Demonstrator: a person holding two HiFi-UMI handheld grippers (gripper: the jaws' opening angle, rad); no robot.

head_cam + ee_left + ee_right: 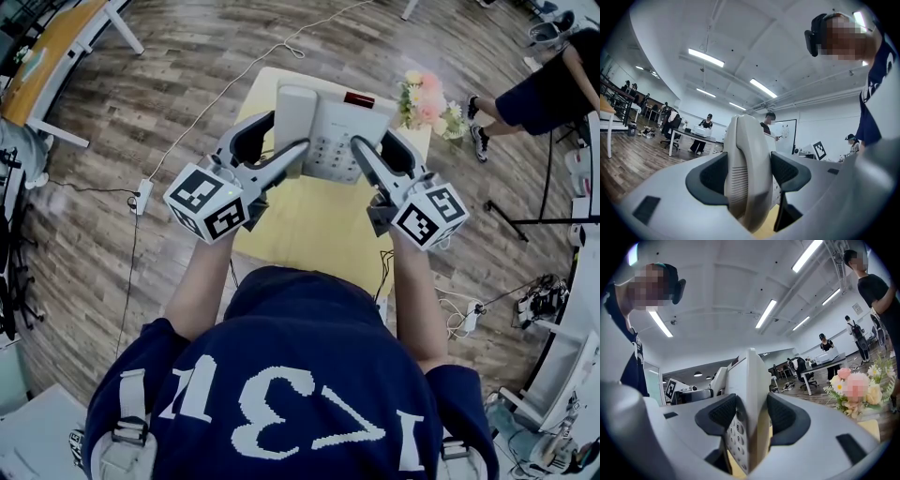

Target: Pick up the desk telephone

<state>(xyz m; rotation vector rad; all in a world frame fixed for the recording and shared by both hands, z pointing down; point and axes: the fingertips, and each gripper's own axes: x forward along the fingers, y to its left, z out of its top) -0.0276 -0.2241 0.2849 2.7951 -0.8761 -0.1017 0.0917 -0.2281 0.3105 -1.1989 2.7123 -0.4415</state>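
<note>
A white desk telephone (328, 120) with a keypad and a small red display is held over the far end of a small yellow table (309, 225). My left gripper (279, 142) is shut on its left side, where the handset (293, 114) lies. In the left gripper view the handset (747, 164) is clamped between the dark pads (710, 178) of the left gripper (749, 177). My right gripper (373, 142) is shut on the phone's right edge. In the right gripper view, the right gripper (751, 420) pinches the phone body (752, 380). Whether the phone is off the table, I cannot tell.
A bunch of pink and yellow flowers (427, 101) stands at the table's far right corner, close to my right gripper. A power strip (143, 195) and cables lie on the wooden floor at left. A person (544, 84) is at the upper right, and a desk (52, 47) at upper left.
</note>
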